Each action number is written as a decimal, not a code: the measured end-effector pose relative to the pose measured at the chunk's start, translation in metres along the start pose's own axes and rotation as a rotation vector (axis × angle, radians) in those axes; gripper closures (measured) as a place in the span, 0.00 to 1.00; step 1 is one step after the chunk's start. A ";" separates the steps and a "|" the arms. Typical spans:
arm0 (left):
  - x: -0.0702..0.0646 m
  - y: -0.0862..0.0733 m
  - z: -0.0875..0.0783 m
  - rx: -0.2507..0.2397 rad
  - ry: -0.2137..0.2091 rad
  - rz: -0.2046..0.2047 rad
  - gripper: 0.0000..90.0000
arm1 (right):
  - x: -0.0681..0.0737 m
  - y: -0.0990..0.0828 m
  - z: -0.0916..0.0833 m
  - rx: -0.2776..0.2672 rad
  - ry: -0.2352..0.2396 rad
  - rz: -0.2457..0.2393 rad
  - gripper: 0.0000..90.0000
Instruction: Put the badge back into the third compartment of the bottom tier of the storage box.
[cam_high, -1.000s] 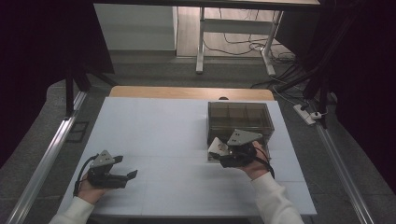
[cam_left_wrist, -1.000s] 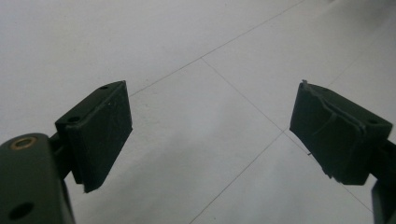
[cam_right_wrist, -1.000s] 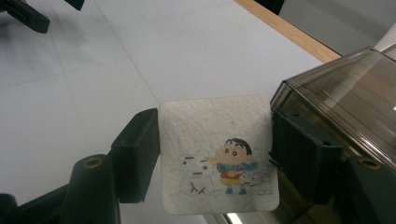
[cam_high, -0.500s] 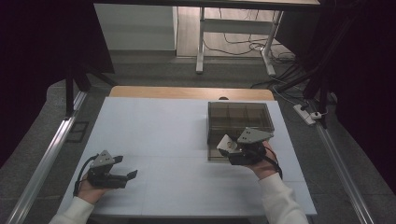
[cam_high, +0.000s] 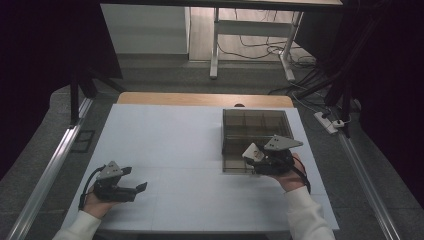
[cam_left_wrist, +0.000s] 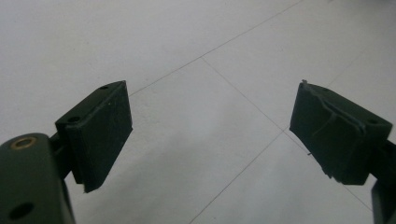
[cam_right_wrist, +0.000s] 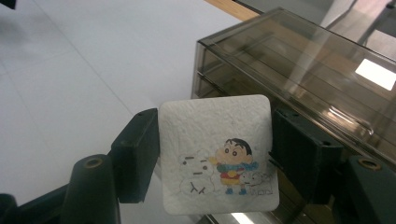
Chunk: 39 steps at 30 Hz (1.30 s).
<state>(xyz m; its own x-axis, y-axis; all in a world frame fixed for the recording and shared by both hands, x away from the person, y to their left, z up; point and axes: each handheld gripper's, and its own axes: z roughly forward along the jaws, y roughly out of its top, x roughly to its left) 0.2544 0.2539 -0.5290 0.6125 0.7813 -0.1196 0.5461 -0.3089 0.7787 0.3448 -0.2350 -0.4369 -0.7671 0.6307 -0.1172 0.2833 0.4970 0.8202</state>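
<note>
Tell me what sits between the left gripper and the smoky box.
Nothing: in the high view, bare white table runs from the open left gripper to the smoky box.

Left and middle of the white surface (cam_high: 170, 145) lie bare, wide room to pass. Only obstacle: smoked plastic compartment box (cam_high: 256, 135) at right rear, lid seemingly shut, hard to tell through the tint. Right tool (cam_high: 256, 159) with white picture tile (cam_right_wrist: 217, 154) clamped between its jaws sits at the box's near edge, box wall just beside. Left tool (cam_high: 131, 181) rests at the near left corner, jaws apart, bare surface ahead.
</note>
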 end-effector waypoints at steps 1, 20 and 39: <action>0.000 0.000 0.000 0.001 0.000 0.001 0.14 | -0.001 0.000 -0.001 0.004 -0.008 0.007 0.37; 0.000 0.000 0.000 0.003 -0.001 0.002 0.14 | -0.025 -0.018 -0.010 0.069 -0.126 0.199 0.37; 0.000 0.000 0.001 0.006 0.000 0.004 0.14 | -0.045 -0.046 -0.006 0.143 -0.247 0.374 0.37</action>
<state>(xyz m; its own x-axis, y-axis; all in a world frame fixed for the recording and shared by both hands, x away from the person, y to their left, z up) 0.2548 0.2534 -0.5300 0.6143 0.7804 -0.1164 0.5470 -0.3149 0.7756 0.3630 -0.2903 -0.4663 -0.4418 0.8967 0.0277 0.6038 0.2744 0.7484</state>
